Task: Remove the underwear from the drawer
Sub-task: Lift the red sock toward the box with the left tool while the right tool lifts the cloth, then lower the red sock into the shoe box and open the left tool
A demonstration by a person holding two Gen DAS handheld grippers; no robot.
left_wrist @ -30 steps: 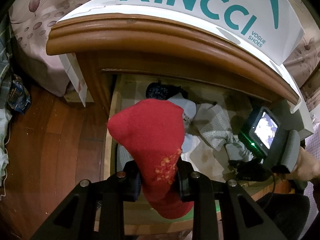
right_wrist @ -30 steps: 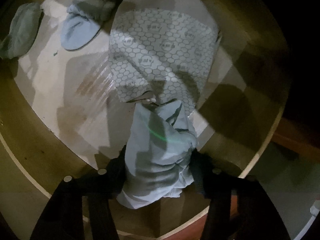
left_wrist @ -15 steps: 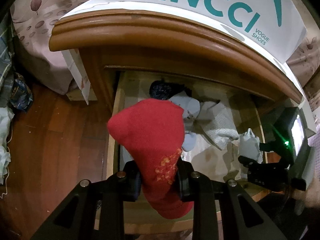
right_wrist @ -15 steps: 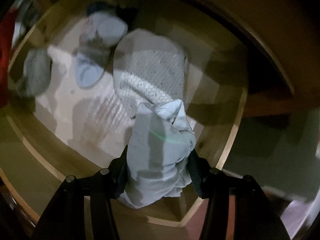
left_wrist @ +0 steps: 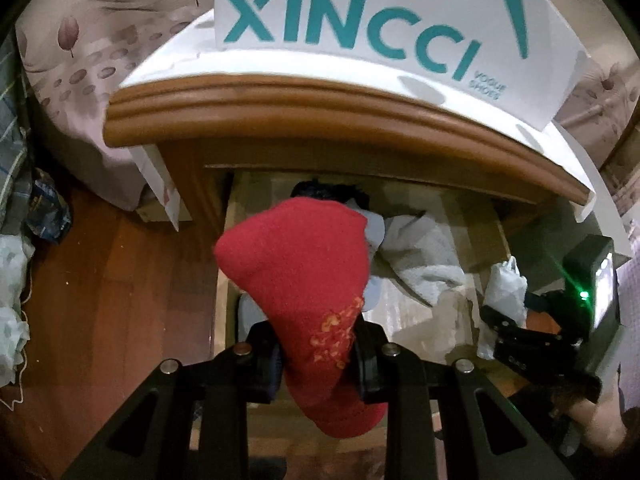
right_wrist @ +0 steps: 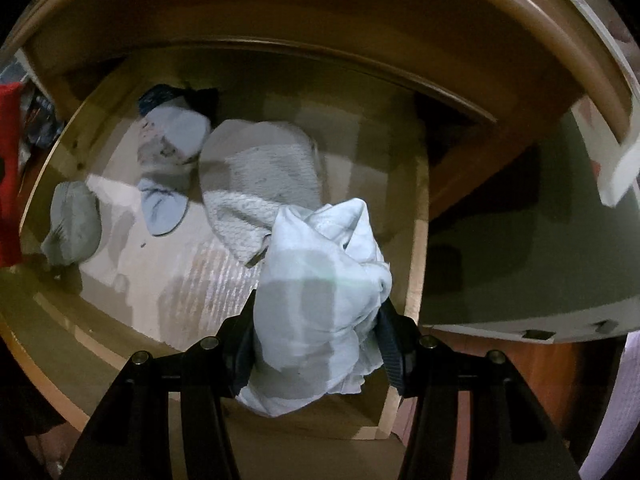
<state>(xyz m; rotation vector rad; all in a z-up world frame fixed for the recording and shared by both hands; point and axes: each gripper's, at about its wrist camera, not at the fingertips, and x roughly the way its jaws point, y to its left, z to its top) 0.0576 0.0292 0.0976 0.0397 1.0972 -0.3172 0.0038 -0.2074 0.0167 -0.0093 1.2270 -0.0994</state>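
Open wooden drawer (right_wrist: 416, 240) below the cabinet top; white shoe box (left_wrist: 360, 28) at 12 o'clock, seen only from the left wrist; right gripper (right_wrist: 320, 332), jaws partly apart, clamping a bunched pale-blue underwear (right_wrist: 320, 280) above the drawer's 4 o'clock corner; left gripper (left_wrist: 316, 352), jaws narrow, pinching a red sock (left_wrist: 300, 272); grey sock (right_wrist: 74, 222) at 9 o'clock, right view only.
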